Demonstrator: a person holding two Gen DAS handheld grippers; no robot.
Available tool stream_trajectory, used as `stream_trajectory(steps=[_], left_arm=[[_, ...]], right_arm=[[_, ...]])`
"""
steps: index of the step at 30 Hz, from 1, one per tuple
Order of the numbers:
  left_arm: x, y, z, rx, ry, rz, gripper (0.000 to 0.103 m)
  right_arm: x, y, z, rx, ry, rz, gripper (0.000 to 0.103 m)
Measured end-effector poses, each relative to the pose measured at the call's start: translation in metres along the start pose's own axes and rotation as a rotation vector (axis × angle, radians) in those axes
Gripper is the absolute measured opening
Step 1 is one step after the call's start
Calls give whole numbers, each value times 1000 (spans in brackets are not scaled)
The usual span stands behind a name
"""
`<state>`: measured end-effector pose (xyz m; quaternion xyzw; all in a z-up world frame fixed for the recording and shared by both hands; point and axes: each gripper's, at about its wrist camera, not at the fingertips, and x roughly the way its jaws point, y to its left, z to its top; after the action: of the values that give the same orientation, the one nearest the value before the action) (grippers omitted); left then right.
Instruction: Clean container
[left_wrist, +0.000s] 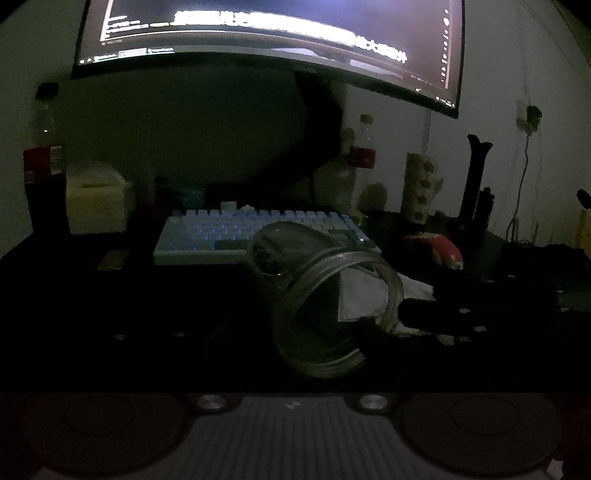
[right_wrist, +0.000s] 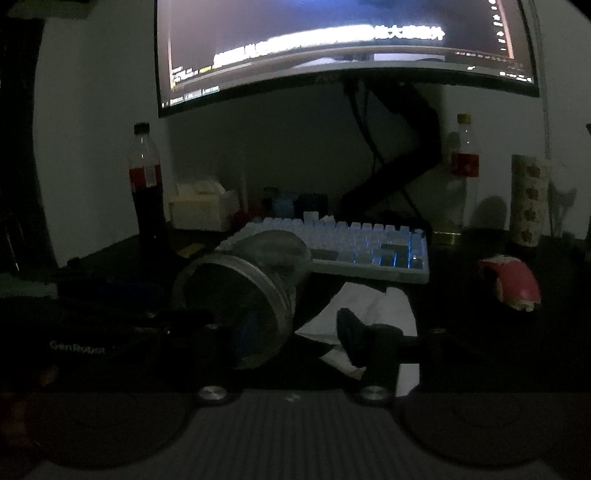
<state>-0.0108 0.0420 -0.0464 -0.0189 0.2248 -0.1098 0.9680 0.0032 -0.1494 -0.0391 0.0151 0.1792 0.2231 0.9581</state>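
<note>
The glass jar (left_wrist: 328, 299) lies on its side on the dark counter (left_wrist: 110, 314), just in front of the keyboard (left_wrist: 236, 232), mouth toward the cameras. The left hand-held gripper (right_wrist: 207, 325) stands open around its rim, not visibly pressing. The right hand-held gripper (right_wrist: 291, 339) holds its jaws apart over a white tissue (right_wrist: 373, 306) beside the mouth. Wiping looks not yet begun. Next: clamp the jar, pinch the tissue, push it inside.

Dark desk surface (left_wrist: 110, 302) left of the tipped glass jar (left_wrist: 317, 295) lies open; keyboard (left_wrist: 236, 236) blocks passage just behind it, white tissue (right_wrist: 369, 306) and red mouse (right_wrist: 511, 284) occupy its right side.
</note>
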Motion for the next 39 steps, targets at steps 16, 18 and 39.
stream_trajectory(steps=[16,18,39], left_arm=[[-41,13,37,-238,157,33,103],[-43,0,41,-191,176,109,103],[-96,-39,81,-108,215,319,103]], right_arm=[[-54,-31,50,269,82,-178,103],[-69,-26,50,242,40,-210,103],[-136,-41,85,410,51,-38,103]])
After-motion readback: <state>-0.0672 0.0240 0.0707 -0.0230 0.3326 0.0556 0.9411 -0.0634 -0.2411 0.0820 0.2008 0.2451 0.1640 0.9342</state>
